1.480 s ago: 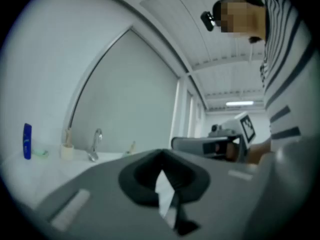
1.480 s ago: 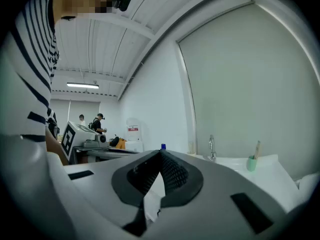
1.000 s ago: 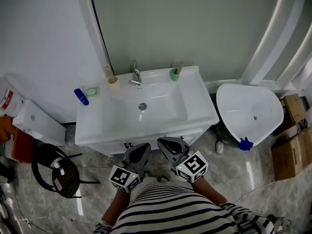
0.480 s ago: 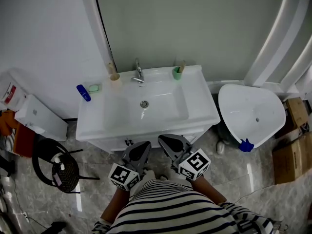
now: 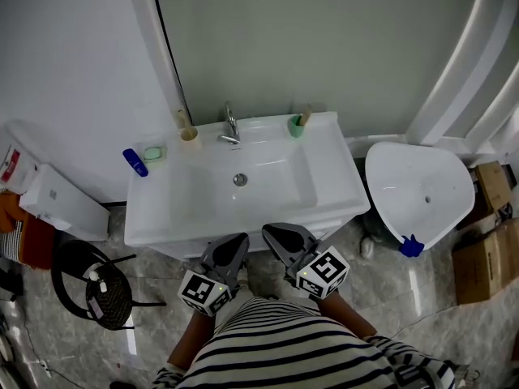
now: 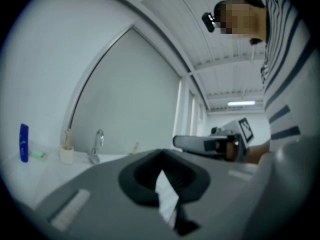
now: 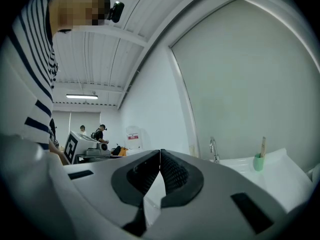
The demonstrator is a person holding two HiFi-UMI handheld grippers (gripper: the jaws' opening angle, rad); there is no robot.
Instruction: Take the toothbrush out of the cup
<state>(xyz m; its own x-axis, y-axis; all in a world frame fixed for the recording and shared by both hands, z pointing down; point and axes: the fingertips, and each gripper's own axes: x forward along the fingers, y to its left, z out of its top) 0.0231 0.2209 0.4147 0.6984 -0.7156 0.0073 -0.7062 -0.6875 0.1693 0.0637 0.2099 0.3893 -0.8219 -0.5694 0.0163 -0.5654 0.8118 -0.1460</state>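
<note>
The sink (image 5: 340,193) fills the middle of your head view, and the task is not yet begun. Your left gripper (image 5: 233,248) and right gripper (image 5: 280,240) hang side by side before its near edge, each with jaws pressed together on nothing. At the back rim, well apart from both, a green cup (image 5: 295,127) stands right of the tap (image 5: 229,128), a beige cup (image 5: 189,136) left of it. A toothbrush (image 5: 306,116) leans in the green cup, a second brush (image 5: 182,120) in the beige; reaching, opening, gripping and lifting all remain
</note>
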